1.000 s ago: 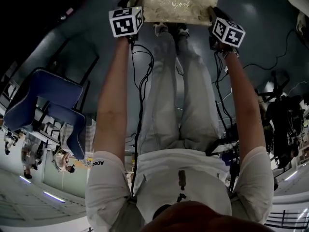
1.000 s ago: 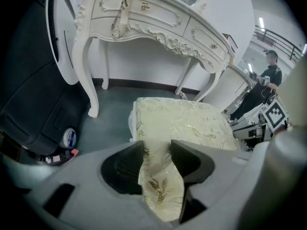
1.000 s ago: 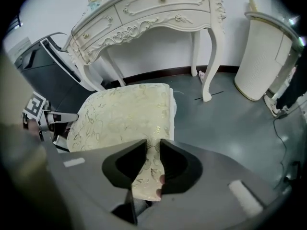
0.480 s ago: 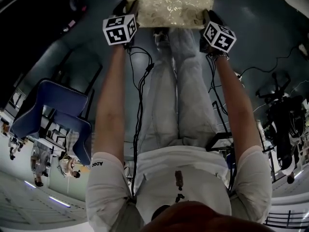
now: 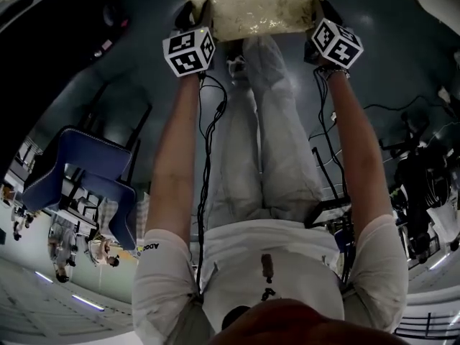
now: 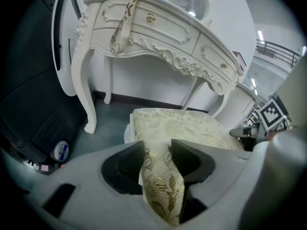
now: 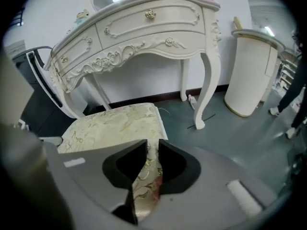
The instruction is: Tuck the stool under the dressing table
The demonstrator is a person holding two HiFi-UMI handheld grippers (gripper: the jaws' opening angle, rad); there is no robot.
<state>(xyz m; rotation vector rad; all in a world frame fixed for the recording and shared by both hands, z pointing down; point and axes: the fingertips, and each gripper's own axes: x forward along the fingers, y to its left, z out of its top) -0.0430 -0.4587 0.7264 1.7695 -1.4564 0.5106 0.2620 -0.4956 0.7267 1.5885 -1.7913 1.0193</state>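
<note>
The stool [image 5: 251, 6] has a cream, gold-patterned cushion and sits at the top of the head view between my two grippers. My left gripper [image 5: 198, 14] clamps the cushion's left edge; in the left gripper view the fabric fills the gap of that gripper [image 6: 157, 150], whose jaws are opening slightly. My right gripper [image 5: 316, 14] is shut on the right edge, with fabric pinched in that gripper [image 7: 152, 150]. The white carved dressing table [image 6: 158, 30] stands just beyond the stool [image 6: 177, 128]. In the right gripper view the dressing table [image 7: 139, 28] rises over the stool [image 7: 115, 128].
A blue chair [image 5: 79, 171] stands at the left, black equipment [image 5: 424, 178] and floor cables at the right. A white round bin [image 7: 249, 71] is right of the table's leg [image 7: 208, 80]. A dark case [image 6: 33, 109] lies left of the table. A strap [image 6: 122, 20] hangs off the tabletop.
Both grippers have kept hold of the stool and moved it across the floor toward the dressing table. The person's legs have stepped along with it.
</note>
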